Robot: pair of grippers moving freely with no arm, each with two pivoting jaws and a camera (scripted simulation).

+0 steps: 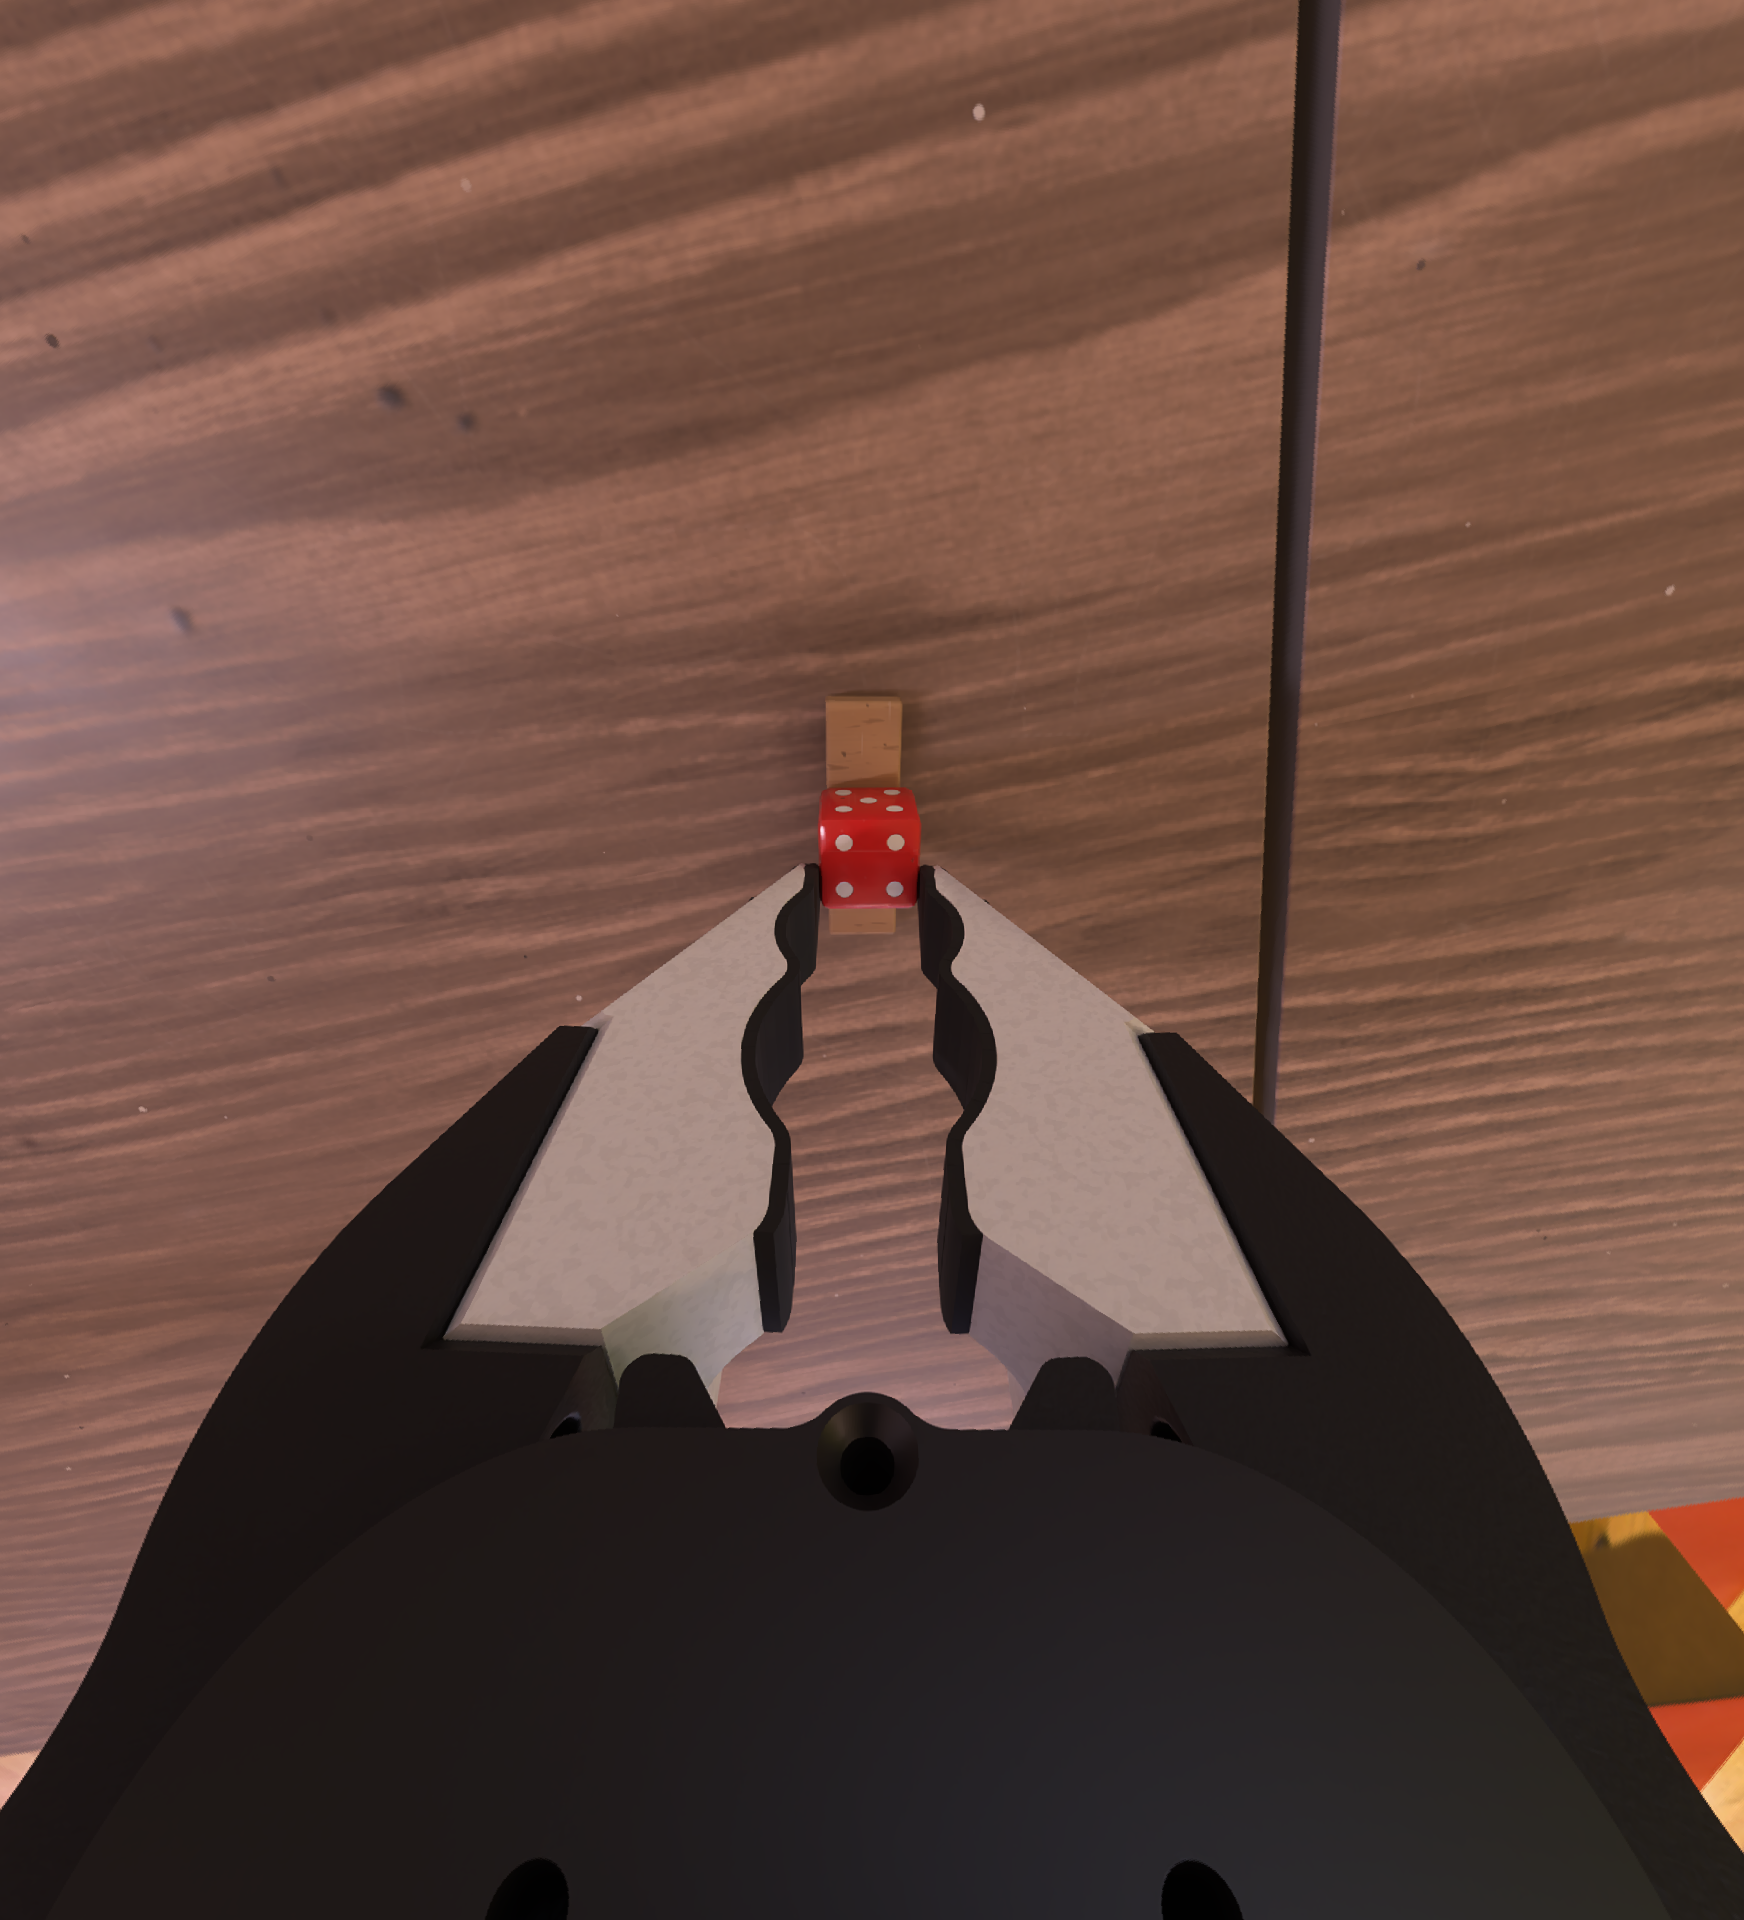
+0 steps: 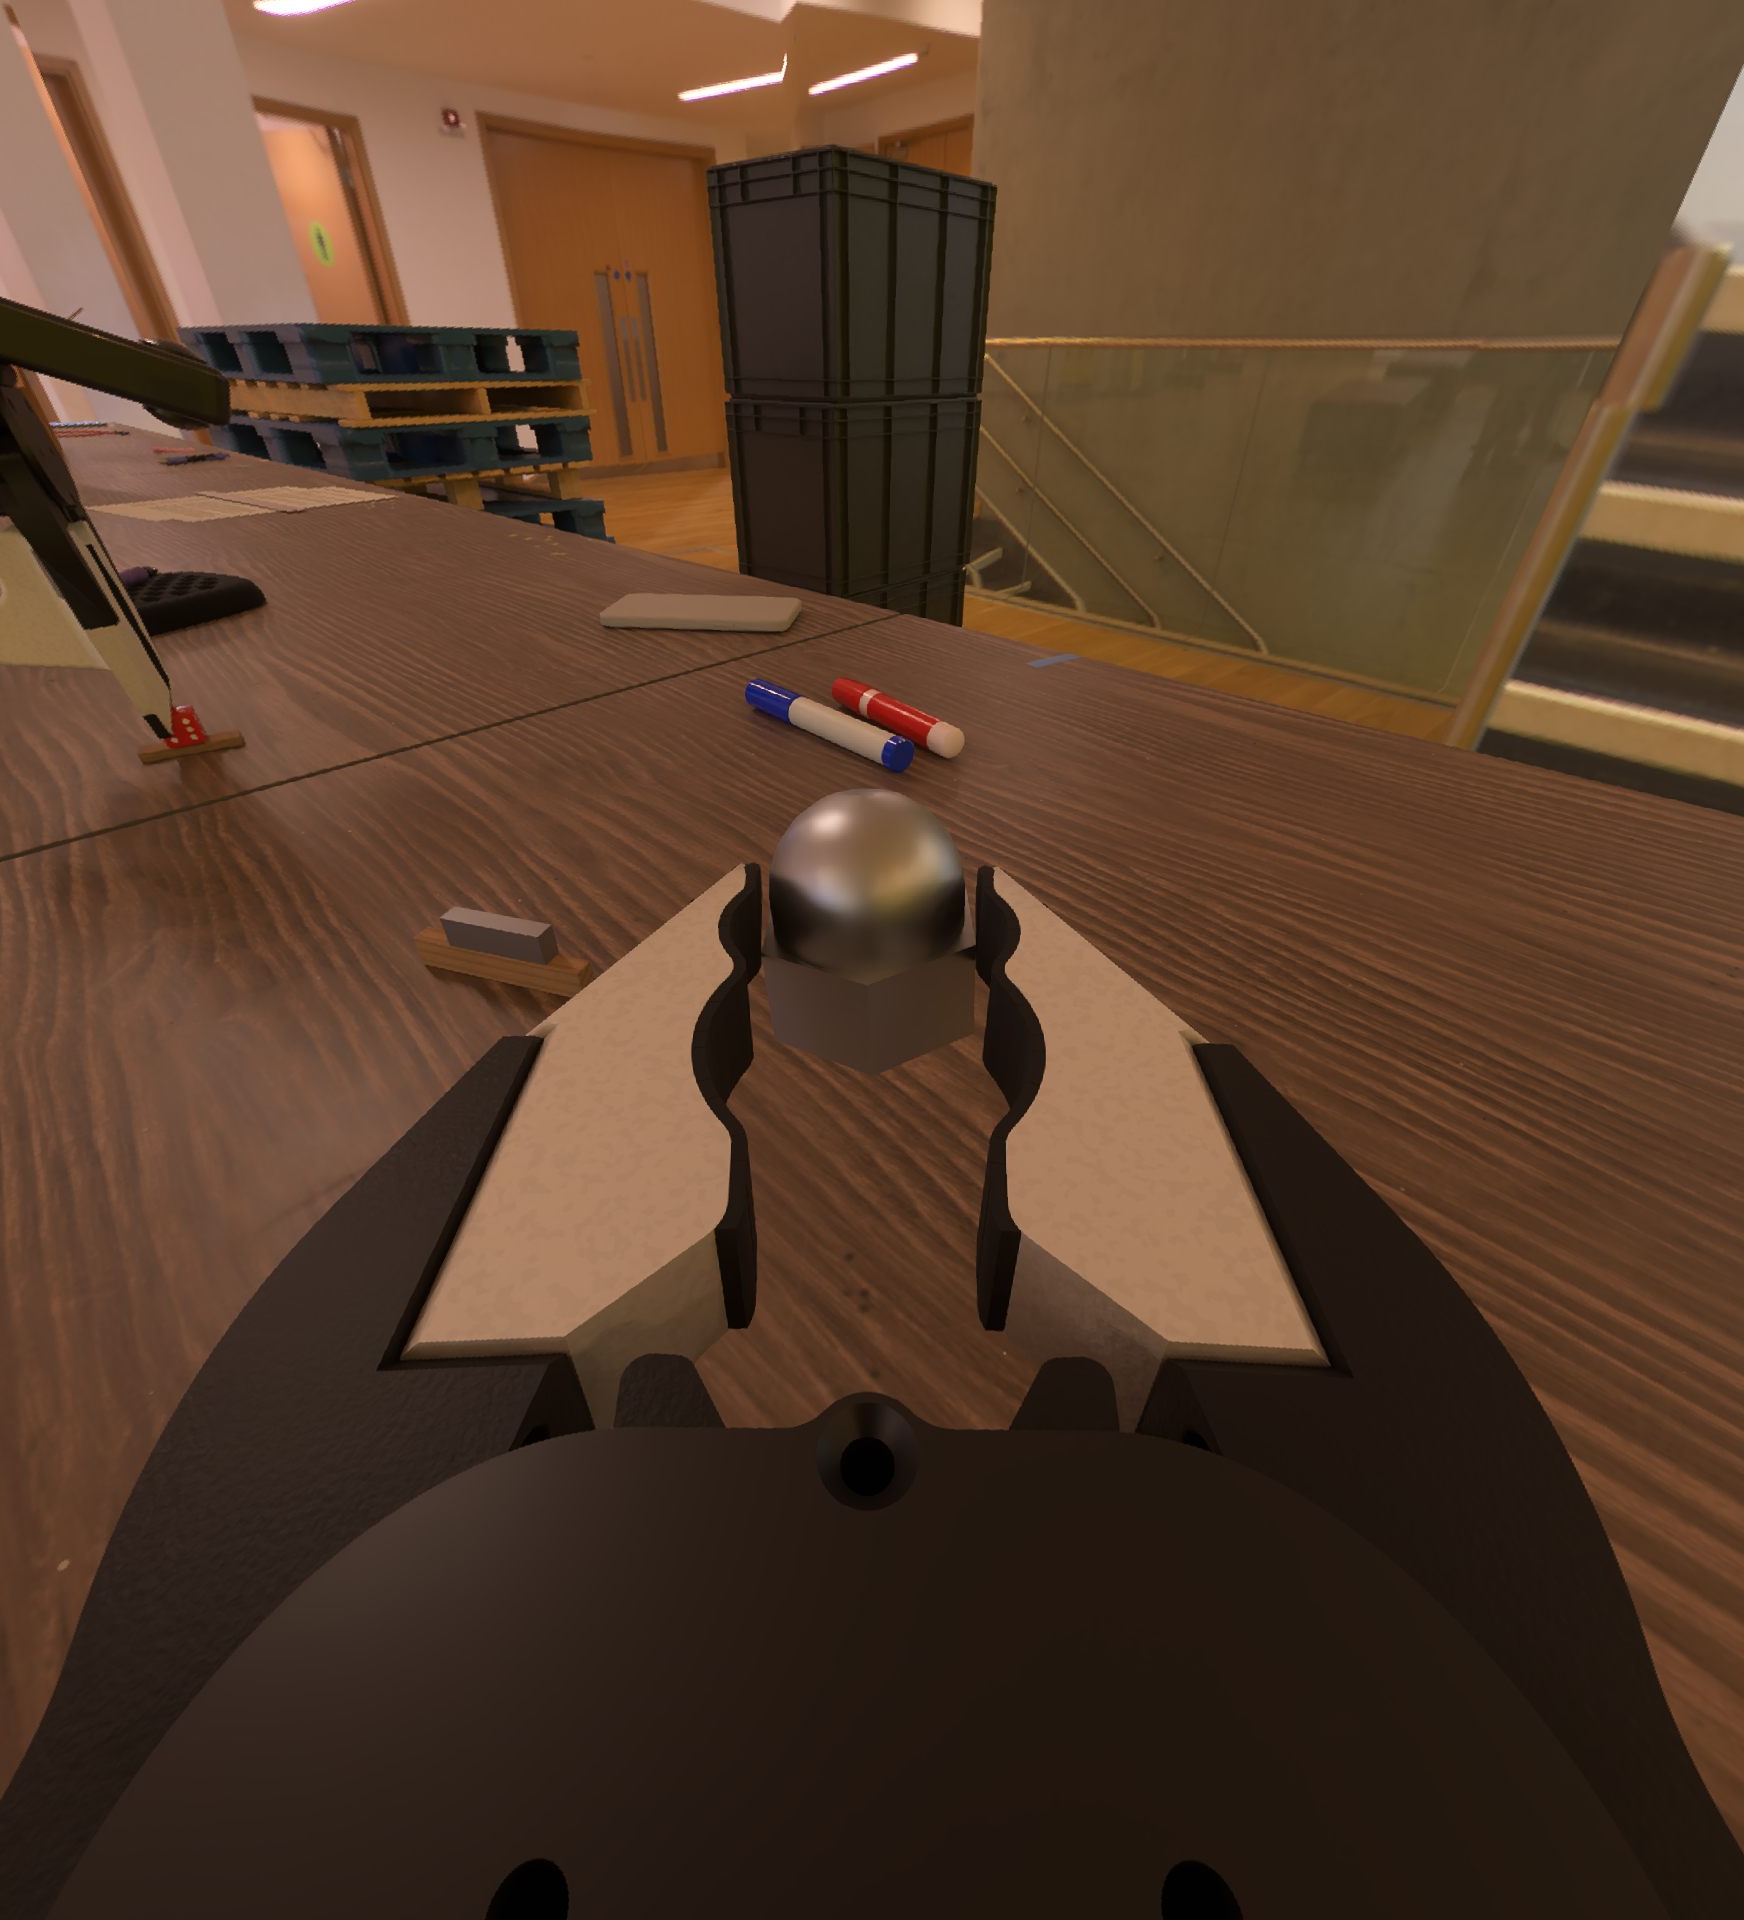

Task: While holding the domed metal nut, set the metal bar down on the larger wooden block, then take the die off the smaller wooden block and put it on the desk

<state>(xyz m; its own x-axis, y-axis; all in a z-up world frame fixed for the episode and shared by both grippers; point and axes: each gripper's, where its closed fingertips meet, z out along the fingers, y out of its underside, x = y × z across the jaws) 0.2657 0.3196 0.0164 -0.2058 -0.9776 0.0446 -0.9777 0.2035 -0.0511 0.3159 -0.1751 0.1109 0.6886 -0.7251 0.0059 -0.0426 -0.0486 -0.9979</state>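
Observation:
In the left wrist view my left gripper (image 1: 868, 883) points down at the desk. Its fingertips (image 1: 812, 891) press both sides of the red die (image 1: 868, 842). The die sits on the smaller wooden block (image 1: 863, 740). The right wrist view shows the same from afar: the left gripper (image 2: 161, 719), the die (image 2: 186, 724) and the block (image 2: 195, 745). My right gripper (image 2: 868, 883) is shut on the domed metal nut (image 2: 868, 935) and holds it above the desk. The grey metal bar (image 2: 499, 932) lies on the larger wooden block (image 2: 506, 968).
A blue marker (image 2: 826, 724) and a red marker (image 2: 897, 715) lie beyond the nut, with a flat grey pad (image 2: 702, 611) behind them. A black object (image 2: 198, 597) lies behind the left gripper. A desk seam (image 1: 1294, 520) runs right of the die. Black crates (image 2: 847, 364) stand past the desk edge.

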